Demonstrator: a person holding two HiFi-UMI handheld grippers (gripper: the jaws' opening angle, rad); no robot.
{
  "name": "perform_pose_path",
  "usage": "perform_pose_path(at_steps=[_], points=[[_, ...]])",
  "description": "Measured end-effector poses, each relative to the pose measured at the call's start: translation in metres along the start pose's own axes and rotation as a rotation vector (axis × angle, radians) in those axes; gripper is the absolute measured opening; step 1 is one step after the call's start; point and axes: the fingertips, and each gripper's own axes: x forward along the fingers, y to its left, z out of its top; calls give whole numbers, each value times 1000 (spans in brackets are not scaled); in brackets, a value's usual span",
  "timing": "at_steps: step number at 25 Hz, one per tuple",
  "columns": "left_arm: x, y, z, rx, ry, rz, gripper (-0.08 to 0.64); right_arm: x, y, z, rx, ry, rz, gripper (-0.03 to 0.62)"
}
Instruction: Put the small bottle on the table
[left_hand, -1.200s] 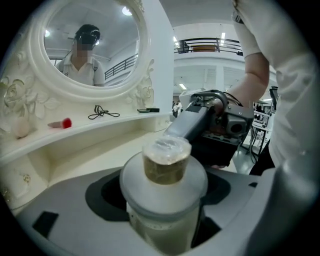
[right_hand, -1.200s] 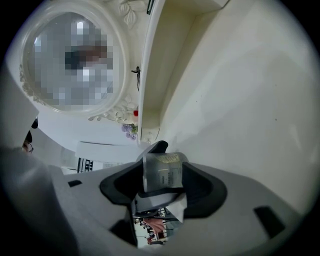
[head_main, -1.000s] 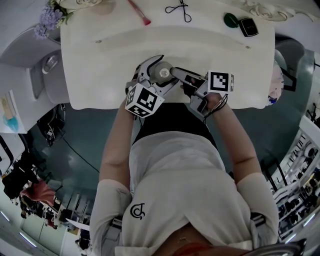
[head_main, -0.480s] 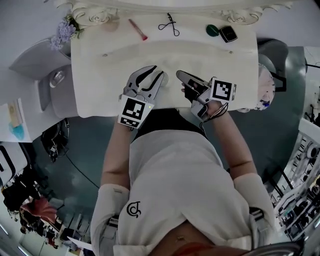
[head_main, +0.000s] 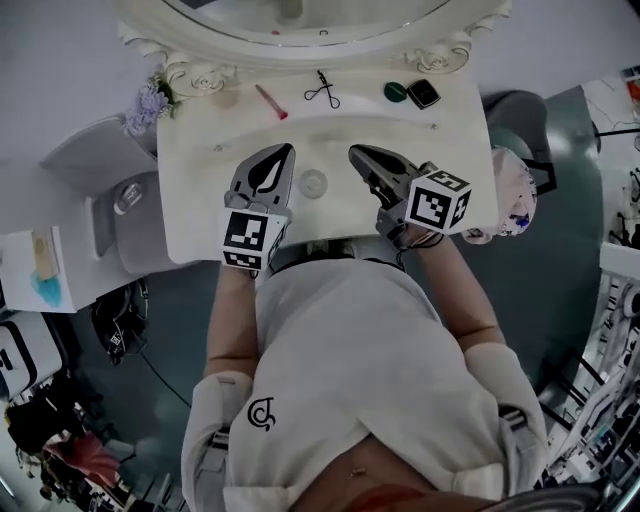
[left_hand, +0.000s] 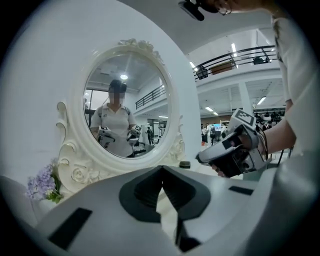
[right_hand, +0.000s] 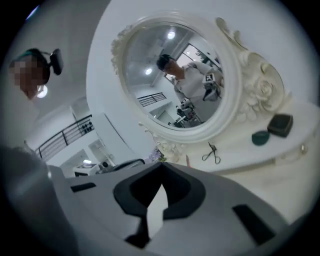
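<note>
Pale small bottle (head_main: 313, 183), round from above, resting on white table (head_main: 195, 200)

Mirror (head_main: 310, 38), 12 o'clock: cut by top edge, only the lower rim shows. Small bottle (head_main: 312, 183): top-down, just a pale disc, body not visible. Green item (head_main: 396, 92) and black item (head_main: 423, 93), 1 o'clock: too small to ID. Table (head_main: 200, 190) front edge is under the person's torso. Left gripper (left_hand: 162, 170) and right gripper (right_hand: 161, 167) bodies block most of the tabletop in their own views.

table (head_main: 450, 150): white | on it: small bottle (head_main: 313, 184), pink brush (head_main: 271, 101), eyelash curler (head_main: 322, 90), green disc (head_main: 396, 92), black case (head_main: 424, 93)
</note>
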Motion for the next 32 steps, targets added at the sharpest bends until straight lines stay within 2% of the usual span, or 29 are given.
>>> perform_pose_path(at_steps=[6,8,11,14,20,24,32], points=[[-18,14,40,21,-64,43,14,-7,30,30,-451,-25,-86,6],[-25,19,47,14,-88,57,14,-7,36,34,-557,-28,-104,6],[-32,24,52,23,-96,77,14,-9,42,38,-659,-50,-119,6],[-37,26,53,32,-94,79,14,-13,43,45,-699,-98,-152,6],[-49,29,69,28,-106,111,14,-26,36,65,-641,-195,-244,5],[-52,28,73,38,-110,117,14,-32,31,67,-649,-205,-285,5],[-49,25,70,50,-99,124,14,-30,36,58,-728,-186,-285,5]])
